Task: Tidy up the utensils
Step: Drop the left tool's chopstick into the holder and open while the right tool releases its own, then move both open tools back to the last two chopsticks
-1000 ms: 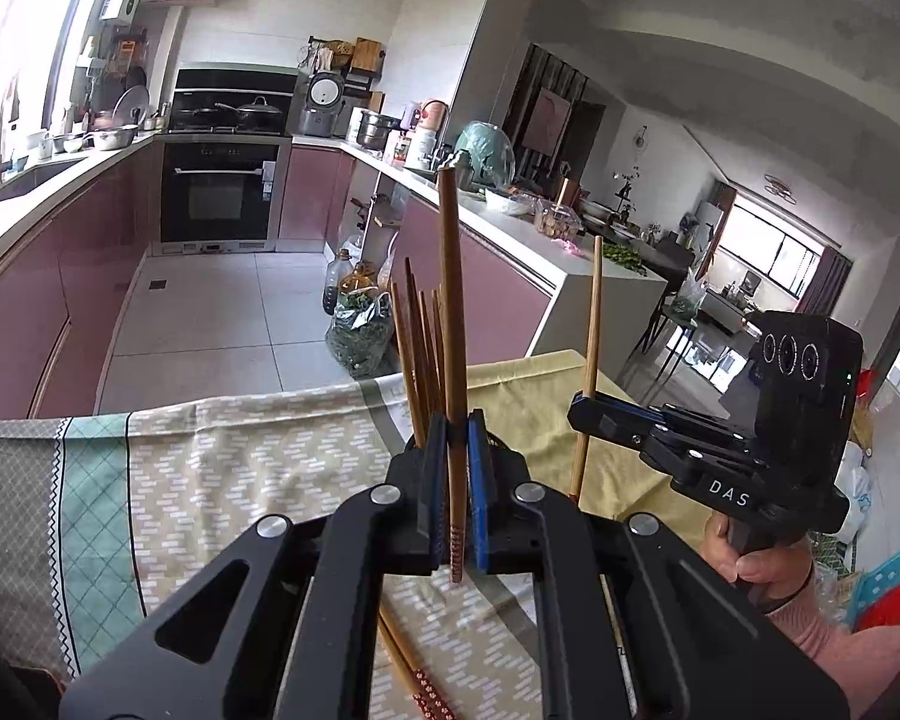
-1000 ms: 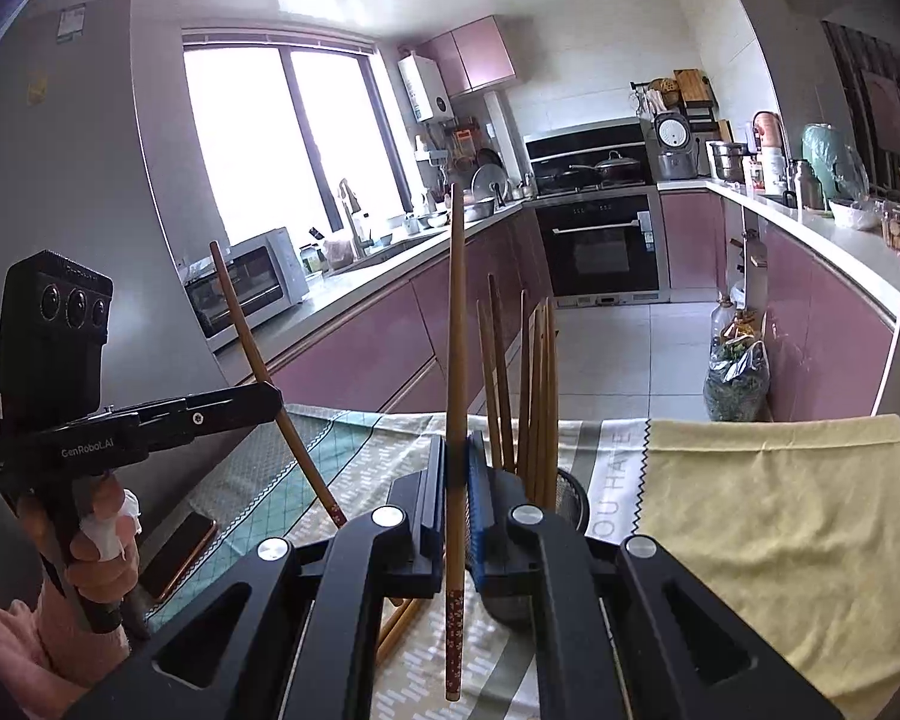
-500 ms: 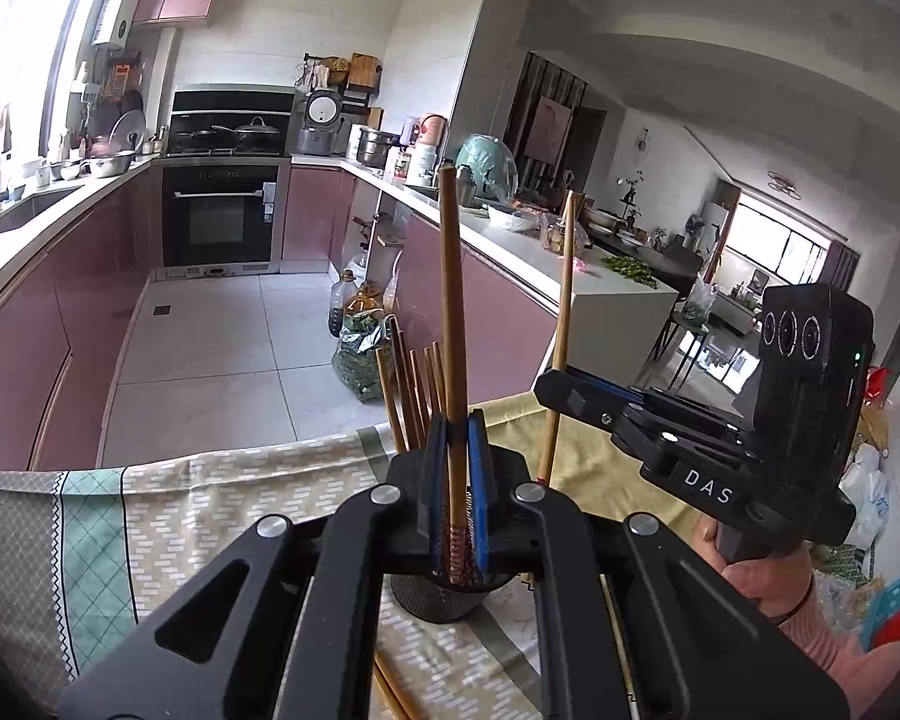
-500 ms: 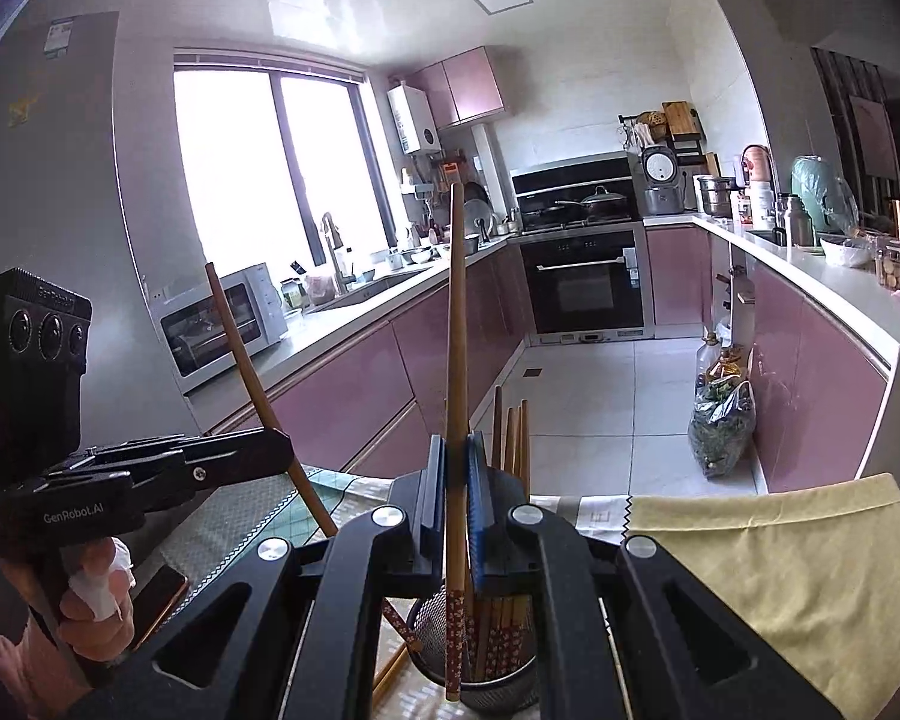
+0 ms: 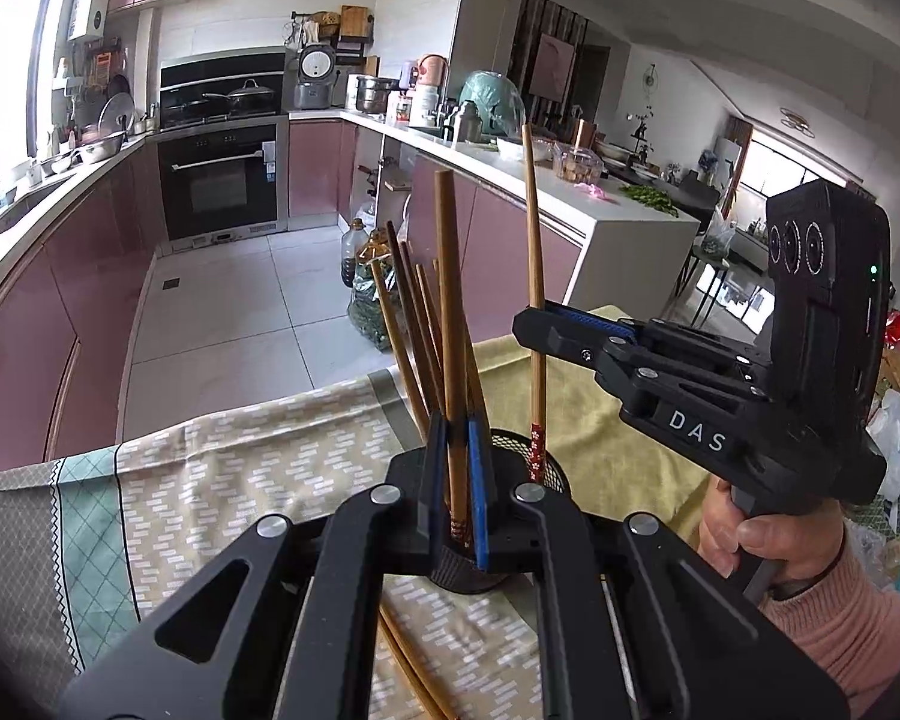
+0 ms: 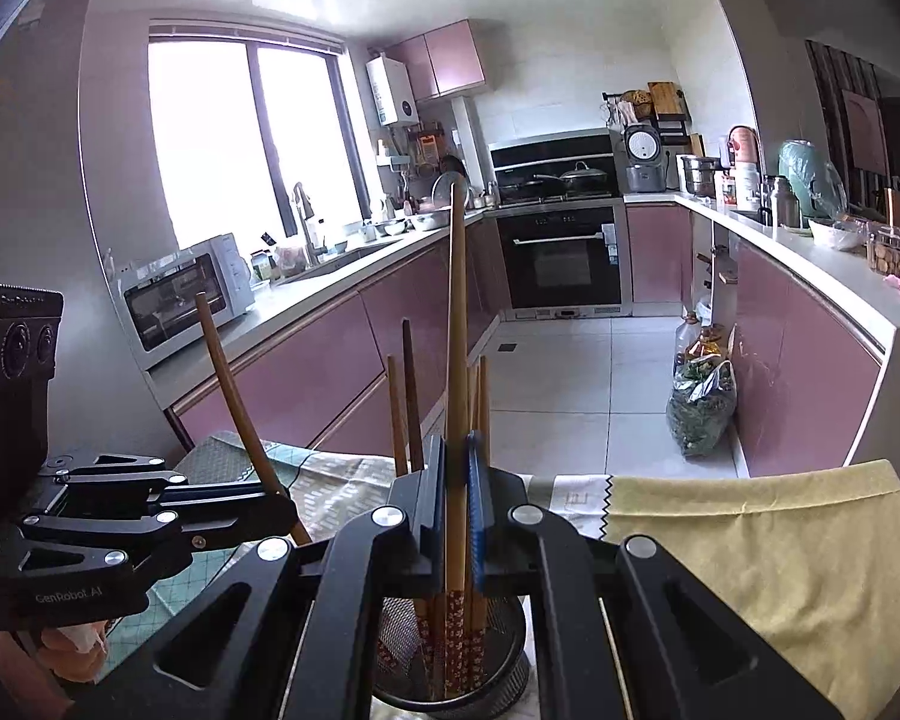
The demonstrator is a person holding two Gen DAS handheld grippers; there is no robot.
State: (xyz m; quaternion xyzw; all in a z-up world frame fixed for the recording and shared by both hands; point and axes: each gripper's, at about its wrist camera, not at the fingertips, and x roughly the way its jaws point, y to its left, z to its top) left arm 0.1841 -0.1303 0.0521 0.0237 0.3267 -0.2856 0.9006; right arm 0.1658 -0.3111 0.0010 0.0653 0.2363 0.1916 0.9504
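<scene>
Firstly, left wrist view: the left gripper [image 5: 457,474] is seen with its blue-lined fingers [image 5: 479,480] closed on one upright chopstick [image 5: 450,324], whose patterned lower end sits at the rim of the black mesh holder [image 5: 549,471], w/ its tip hidden behind the fingers. Several more chopsticks [image 5: 411,324] are fanned out in the holder, just behind the held one. To the right of the holder, the right gripper [image 5: 537,330] is held by a hand [image 5: 768,534] in a pink sleeve; its fingers are pinched on a second chopstick [image 5: 534,276], which stands near-vertical w/ its patterned end dipping inside the holder rim. Two loose chopsticks [image 5: 411,672] are lying on the patterned cloth [image 5: 240,468] in front of the holder.

Right wrist view: the right gripper [image 6: 457,492] is shut on the same near-vertical stick [image 6: 457,324], its patterned end lowered inside the mesh holder [image 6: 498,666] among the others [image 6: 411,396]; whether it touches the bottom can't be told. Left of the holder, the left gripper [image 6: 285,507] is seen clamped on its tilted stick [image 6: 234,396], leaning away from the holder at the top. A yellow cloth [image 6: 750,552] is spread to the right of the holder.
</scene>
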